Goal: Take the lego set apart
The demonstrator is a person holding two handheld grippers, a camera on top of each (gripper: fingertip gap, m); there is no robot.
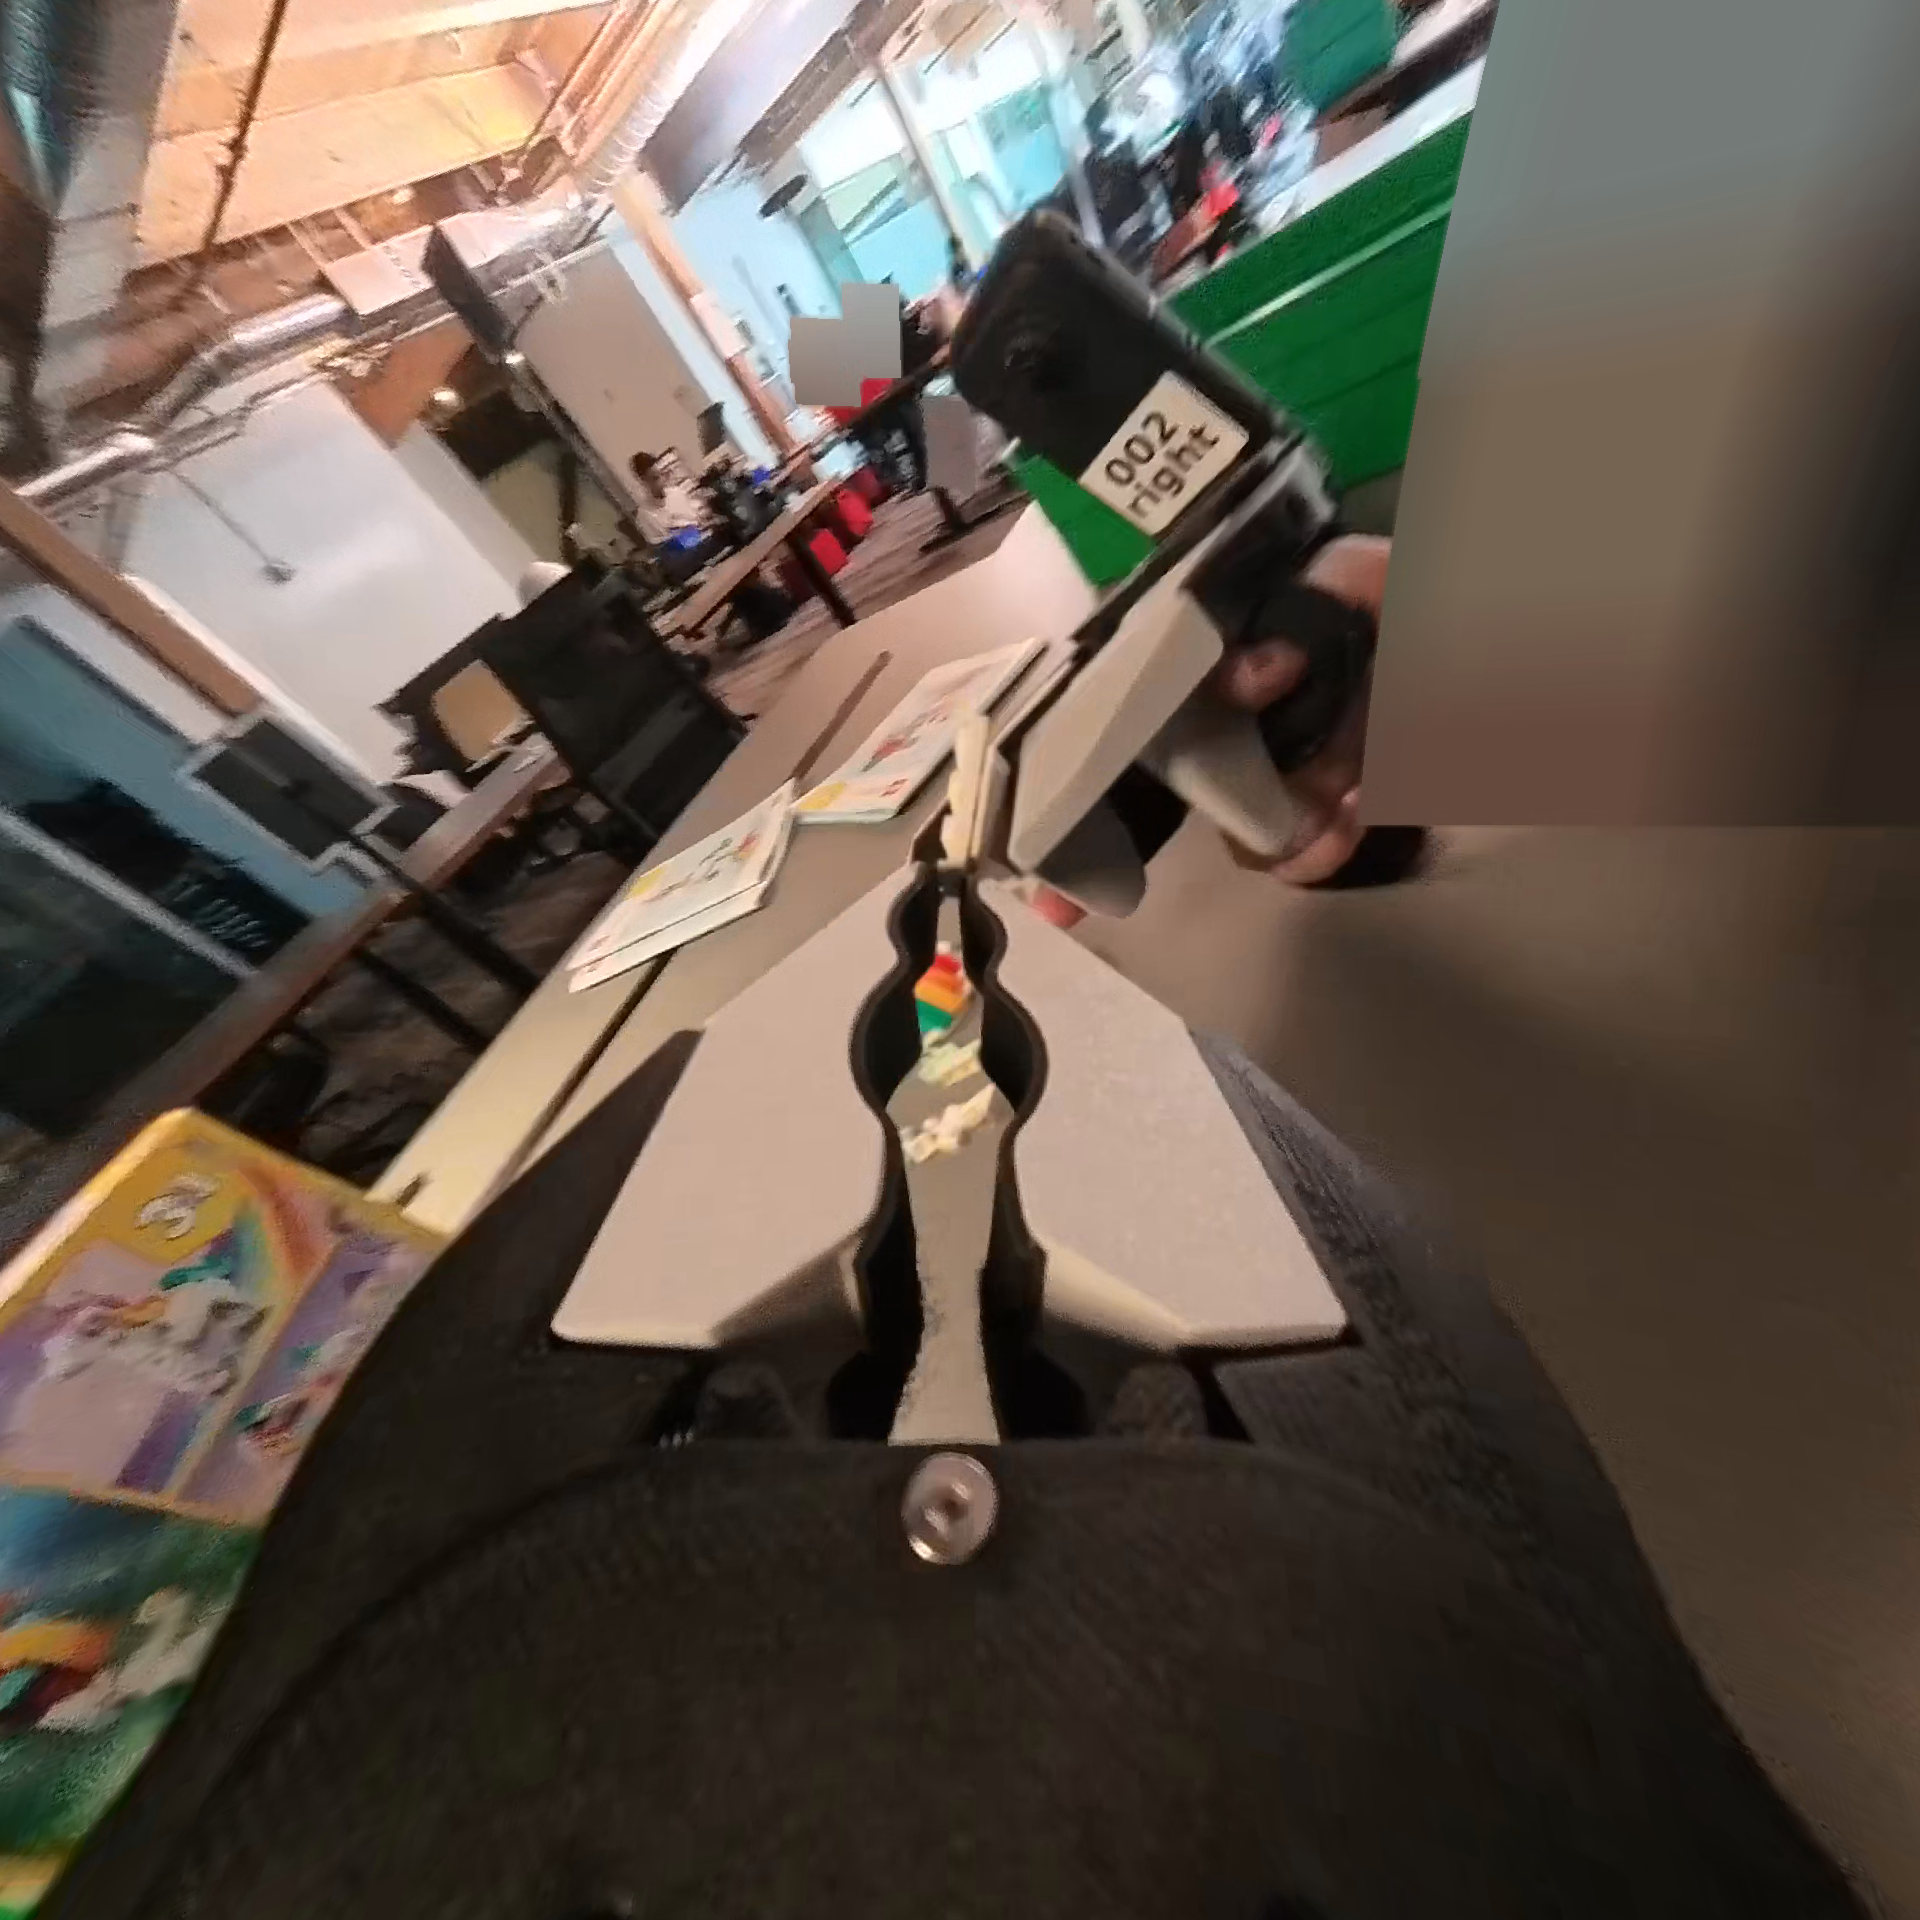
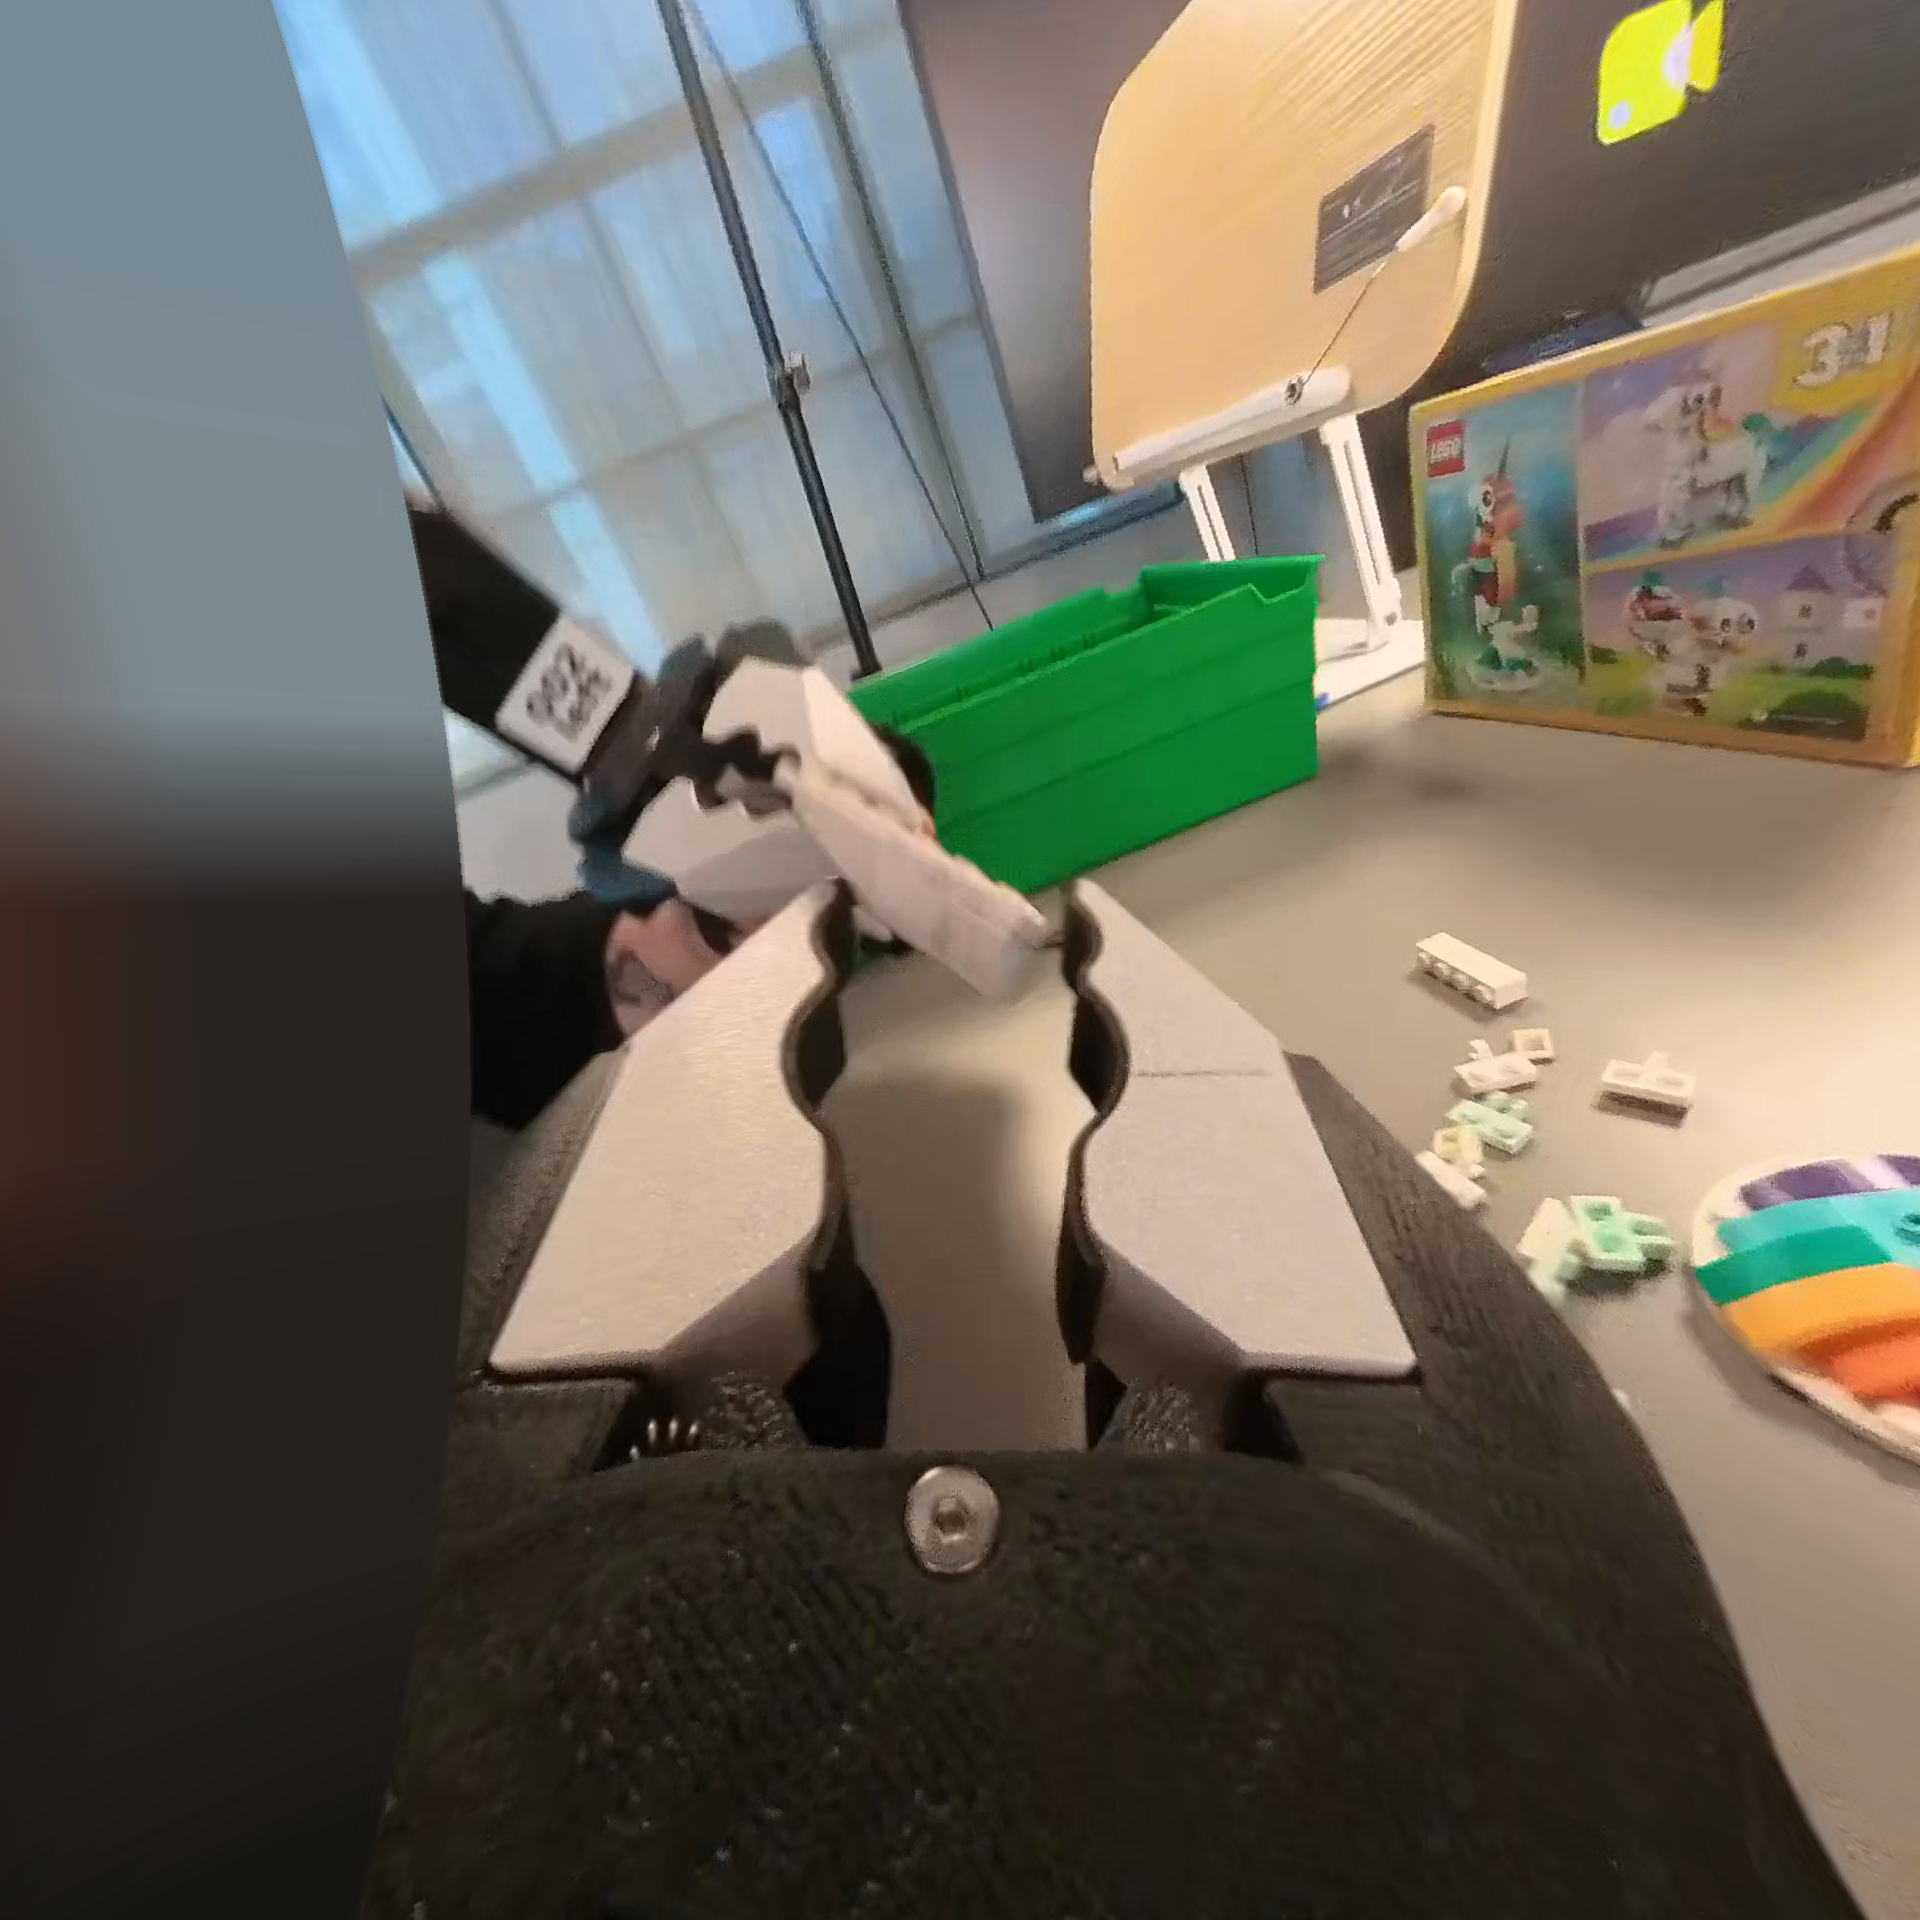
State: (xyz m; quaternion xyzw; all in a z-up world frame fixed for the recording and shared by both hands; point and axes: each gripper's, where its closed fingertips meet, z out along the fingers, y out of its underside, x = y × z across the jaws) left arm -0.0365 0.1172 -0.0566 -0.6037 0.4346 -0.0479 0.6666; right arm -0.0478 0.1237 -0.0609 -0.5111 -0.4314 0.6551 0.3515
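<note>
Grey desk [image 2: 1455, 831] under everything. Green bin [image 2: 1091, 727] at the far side, open top, just beside a pale wooden stand [image 2: 1278, 229] on white legs. Yellow picture box [image 2: 1662, 561] upright to the right of the stand; same box [image 1: 156, 1351] at the lower left edge in the left wrist view. Two booklets [image 1: 707, 883] flat near the desk edge, side by side.

Right gripper [image 2: 951, 914] low over the desk, fingers [image 2: 717, 1143] apart with bare desk showing between them, nothing held. Left gripper [image 1: 945, 883] raised, fingers [image 1: 1091, 1122] nearly together with only a thin wavy slit; tips blurred, so cannot tell whether anything is pinched. Tips of the two grippers almost meeting, left one [image 2: 997, 951] reaching in just beside the right one's tips.

Lego set on the desk to the right of the right gripper: rainbow piece [image 2: 1829, 1299] lying flat on a white rounded base, striped purple, teal, yellow, orange. Near it, scattered loose bricks [image 2: 1496, 1122], white and mint, and a longer white brick [image 2: 1470, 968] a little farther off, well apart from the bin
</note>
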